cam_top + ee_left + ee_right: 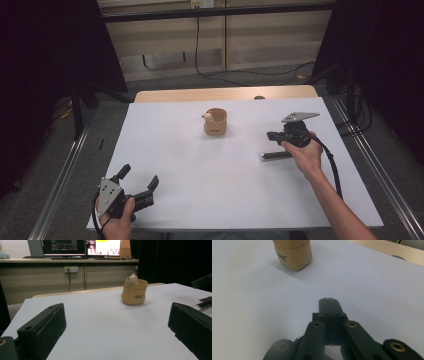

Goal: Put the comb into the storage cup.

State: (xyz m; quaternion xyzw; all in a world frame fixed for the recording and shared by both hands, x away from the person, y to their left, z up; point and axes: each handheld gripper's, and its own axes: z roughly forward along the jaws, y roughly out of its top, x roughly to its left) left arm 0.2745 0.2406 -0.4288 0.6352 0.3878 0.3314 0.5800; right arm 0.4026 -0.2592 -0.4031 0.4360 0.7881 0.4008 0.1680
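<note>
Your left gripper (pixel 138 179) sits at the near left corner of the white worktop (pixel 200 165), jaws spread wide, nothing between them. In the left gripper view (pixel 117 322) both black jaws frame bare tabletop, and the tan sack-shaped pot (pixel 134 292) stands well beyond them.

Your right gripper (pixel 271 135) is out toward the right edge of the worktop, about mid-depth, tips pointing left. Its jaws are clenched flat against each other with nothing in them; the right gripper view (pixel 328 300) shows the two pads meeting along one seam just above the white surface.

The tan pot (pixel 215 121) stands upright near the far edge, around the middle of the worktop's width, with a small cream-coloured figure (pixel 207 117) peeking over its rim. It's clear of both grippers; the right one is nearer. In the right gripper view the pot (pixel 292 253) lies ahead and to the left of the closed tips.

A dark, slim, pen-like rod (pixel 276 156) lies flat on the worktop just beside your right hand (pixel 305 156), on its near-left side.
</note>
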